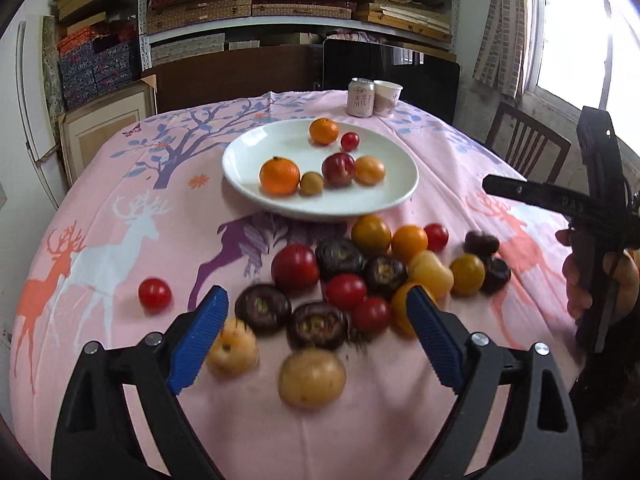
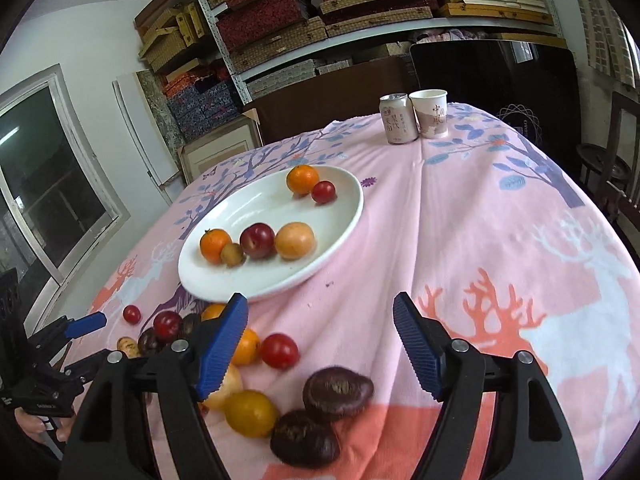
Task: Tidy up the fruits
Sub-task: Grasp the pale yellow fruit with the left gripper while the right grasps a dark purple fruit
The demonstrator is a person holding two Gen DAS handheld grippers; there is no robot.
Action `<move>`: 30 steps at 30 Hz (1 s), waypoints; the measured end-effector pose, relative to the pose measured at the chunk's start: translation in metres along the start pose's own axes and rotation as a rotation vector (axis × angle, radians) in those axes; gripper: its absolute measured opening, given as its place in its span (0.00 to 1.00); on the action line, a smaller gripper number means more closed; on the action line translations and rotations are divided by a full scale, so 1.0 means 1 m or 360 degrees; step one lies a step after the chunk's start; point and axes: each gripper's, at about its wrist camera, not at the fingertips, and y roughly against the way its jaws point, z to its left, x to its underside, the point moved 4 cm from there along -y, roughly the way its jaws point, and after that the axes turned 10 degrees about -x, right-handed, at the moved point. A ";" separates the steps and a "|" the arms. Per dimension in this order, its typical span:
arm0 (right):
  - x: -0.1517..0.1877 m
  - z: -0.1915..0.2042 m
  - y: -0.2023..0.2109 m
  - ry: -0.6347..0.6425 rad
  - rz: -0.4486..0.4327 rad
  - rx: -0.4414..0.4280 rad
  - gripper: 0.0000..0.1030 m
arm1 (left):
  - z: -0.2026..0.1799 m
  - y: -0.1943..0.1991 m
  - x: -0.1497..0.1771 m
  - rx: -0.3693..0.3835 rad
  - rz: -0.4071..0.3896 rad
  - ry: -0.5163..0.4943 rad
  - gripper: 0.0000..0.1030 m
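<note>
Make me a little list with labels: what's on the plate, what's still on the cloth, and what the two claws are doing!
plate: white plate holding six fruits, two of them oranges
cloth: pile of loose fruit on the pink deer tablecloth
far edge: can beside paper cup
left claw: open, empty, over the pile
right claw: open, empty

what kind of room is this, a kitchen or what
Probably a home storeroom doubling as a dining spot, not a kitchen: metal shelves stacked with flat woven boxes, a table under a pink deer-print tablecloth, and a wooden chair by the window.
</note>
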 end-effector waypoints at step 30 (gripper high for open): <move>0.069 0.020 -0.013 0.0210 0.0399 0.0026 0.61 | 0.000 -0.019 0.043 0.0025 0.0093 0.0044 0.39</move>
